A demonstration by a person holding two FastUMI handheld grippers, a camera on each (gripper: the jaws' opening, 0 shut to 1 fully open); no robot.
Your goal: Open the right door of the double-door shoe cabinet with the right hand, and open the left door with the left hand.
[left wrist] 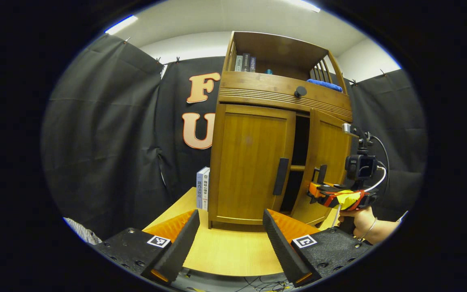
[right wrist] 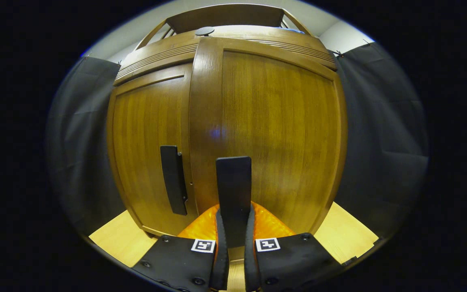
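Observation:
In the left gripper view the wooden shoe cabinet (left wrist: pixel 278 87) stands on a light table. Its left door (left wrist: pixel 249 158) is closed, with a dark upright handle (left wrist: pixel 281 176). The right door (left wrist: pixel 333 156) stands partly ajar, leaving a dark gap between the doors. My right gripper (left wrist: pixel 318 184), held by a hand (left wrist: pixel 359 223), is at that door's handle (left wrist: pixel 322 173). In the right gripper view my right gripper (right wrist: pixel 233 219) is shut on the right door's handle (right wrist: pixel 233 190), with the left door's handle (right wrist: pixel 173 179) beside it. My left gripper (left wrist: pixel 231 221) is open, short of the cabinet.
Two books (left wrist: pixel 203 188) stand against the cabinet's left side. The top shelf holds more books (left wrist: pixel 245 63) and a blue cloth (left wrist: pixel 324 84). A round knob (left wrist: pixel 300 91) sits on the drawer front. The table (left wrist: pixel 233 251) ends just before my left gripper. Black cloth surrounds the booth.

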